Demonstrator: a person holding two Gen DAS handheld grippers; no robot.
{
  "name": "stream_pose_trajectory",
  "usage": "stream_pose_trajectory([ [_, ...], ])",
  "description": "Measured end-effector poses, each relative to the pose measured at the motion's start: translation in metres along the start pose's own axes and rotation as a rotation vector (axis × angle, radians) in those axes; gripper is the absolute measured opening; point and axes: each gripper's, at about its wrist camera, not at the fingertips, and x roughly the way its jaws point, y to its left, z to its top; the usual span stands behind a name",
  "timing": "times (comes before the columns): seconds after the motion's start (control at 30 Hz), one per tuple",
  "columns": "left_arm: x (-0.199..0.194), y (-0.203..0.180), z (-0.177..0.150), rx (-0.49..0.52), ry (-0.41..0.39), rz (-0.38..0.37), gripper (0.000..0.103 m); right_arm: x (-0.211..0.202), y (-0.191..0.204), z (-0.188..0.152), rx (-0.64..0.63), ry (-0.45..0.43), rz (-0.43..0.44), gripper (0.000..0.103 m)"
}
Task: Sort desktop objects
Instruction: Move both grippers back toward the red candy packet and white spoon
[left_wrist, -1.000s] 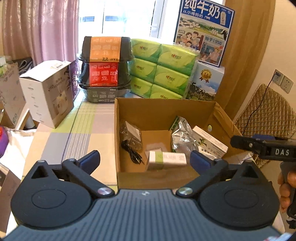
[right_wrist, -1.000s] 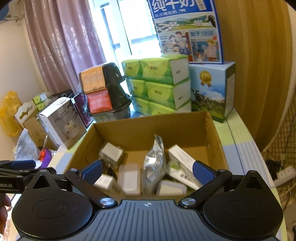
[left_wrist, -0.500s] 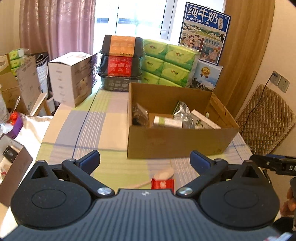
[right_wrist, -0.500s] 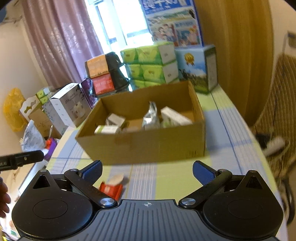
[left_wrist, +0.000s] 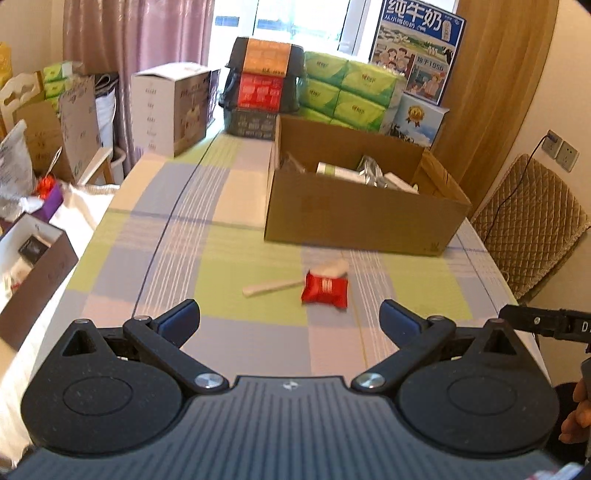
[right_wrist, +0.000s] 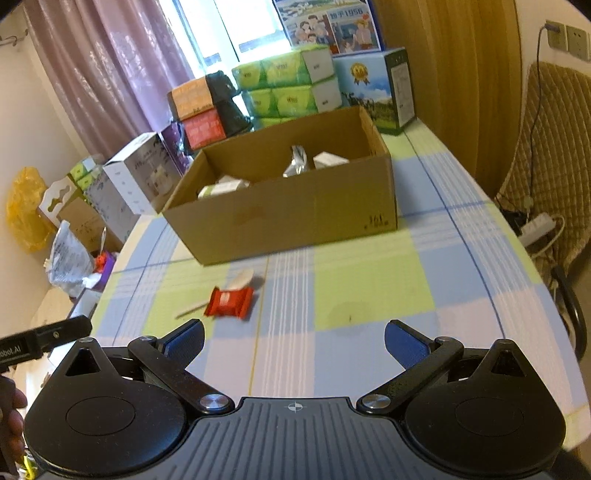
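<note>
Both grippers, left (left_wrist: 290, 316) and right (right_wrist: 294, 339), hover level above the tablecloth (left_wrist: 229, 258), jaws spread empty.

Both grippers pulled back from over the open brown cardboard box (left_wrist: 360, 218). A second earlier the left gripper (left_wrist: 290, 317) and the right gripper (right_wrist: 293, 341) looked down into it, its contents right ahead of their fingertips. The box then stood well ahead of both. Bare checked tablecloth (left_wrist: 236, 343) came into view between the spread fingers, and a red crinkled snack packet (left_wrist: 325, 291) touching a pale wooden spoon (left_wrist: 273, 286) appeared just ahead.
</note>
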Motion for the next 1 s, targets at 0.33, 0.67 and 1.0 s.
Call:
stream_pose_trajectory([
  [0.33, -0.003, 0.004, -0.017, -0.026, 0.024, -0.001, 0.102, -0.001, 0.006, -0.011, -0.014, 0.025, 0.008, 0.101],
  [0.67, 0.004, 0.005, -0.022, -0.01, 0.046, 0.011, 0.102, 0.009, 0.004, -0.013, -0.002, 0.046, 0.017, 0.101],
  [1.0, 0.021, 0.016, -0.014, -0.006, 0.041, 0.033, 0.102, 0.03, 0.015, -0.016, -0.028, 0.078, 0.028, 0.101],
])
